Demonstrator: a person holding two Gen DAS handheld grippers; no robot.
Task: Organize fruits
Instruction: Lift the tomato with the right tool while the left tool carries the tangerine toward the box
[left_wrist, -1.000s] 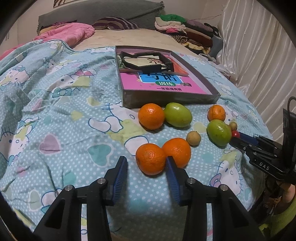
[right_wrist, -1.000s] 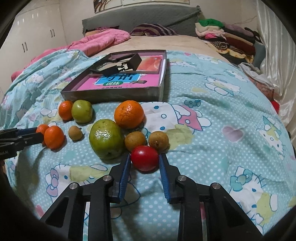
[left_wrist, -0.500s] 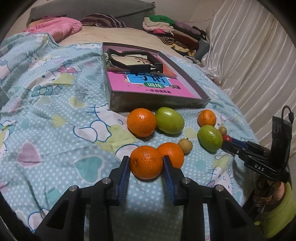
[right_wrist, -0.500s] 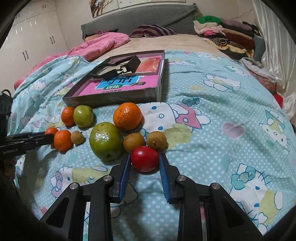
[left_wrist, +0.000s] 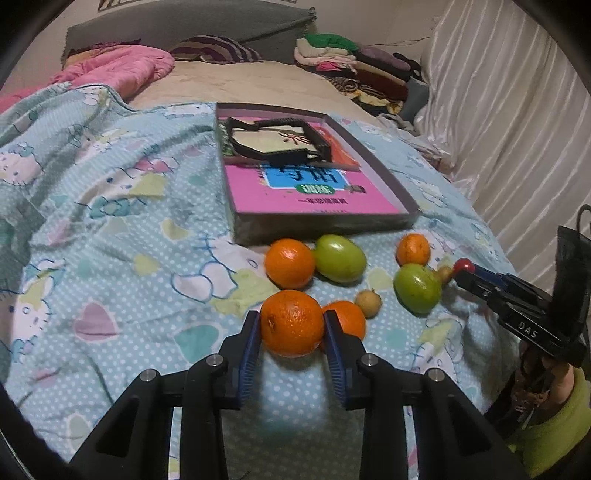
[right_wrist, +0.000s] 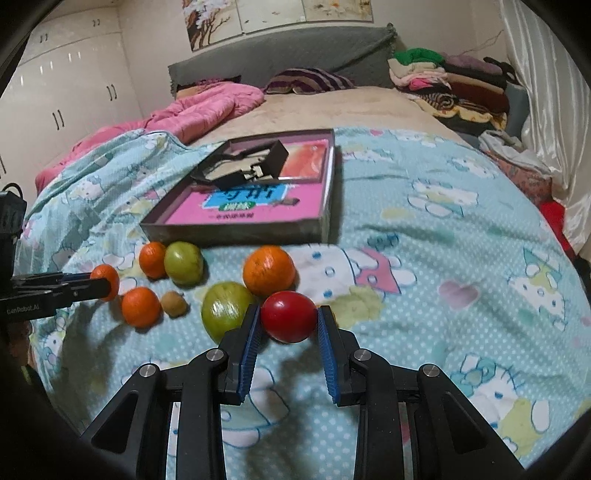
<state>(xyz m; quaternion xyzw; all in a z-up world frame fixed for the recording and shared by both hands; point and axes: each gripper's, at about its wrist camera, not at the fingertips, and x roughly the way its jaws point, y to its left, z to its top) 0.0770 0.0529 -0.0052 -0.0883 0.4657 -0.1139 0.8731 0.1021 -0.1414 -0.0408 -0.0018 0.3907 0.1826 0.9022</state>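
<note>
Orange mandarin (left_wrist: 291, 323) clamped in left tongs (left_wrist: 292, 328), red fruit (right_wrist: 289, 320) clamped in right tongs (right_wrist: 288, 326), both just over the bed quilt (right_wrist: 443, 258) | step: pick-up done | next: probably carry to shallow box (right_wrist: 236, 230) | skins glossy, firm-looking, unbruised.

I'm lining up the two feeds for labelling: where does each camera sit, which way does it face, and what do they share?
Left wrist: sits on the left gripper, facing along its fingers toward the headboard; they clamp an orange; the right gripper shows at right.
Right wrist: sits on the right gripper, facing likewise; its fingers clamp a red fruit; the left gripper shows at left.
Shared: the box, scattered fruit, patterned blanket.
</note>
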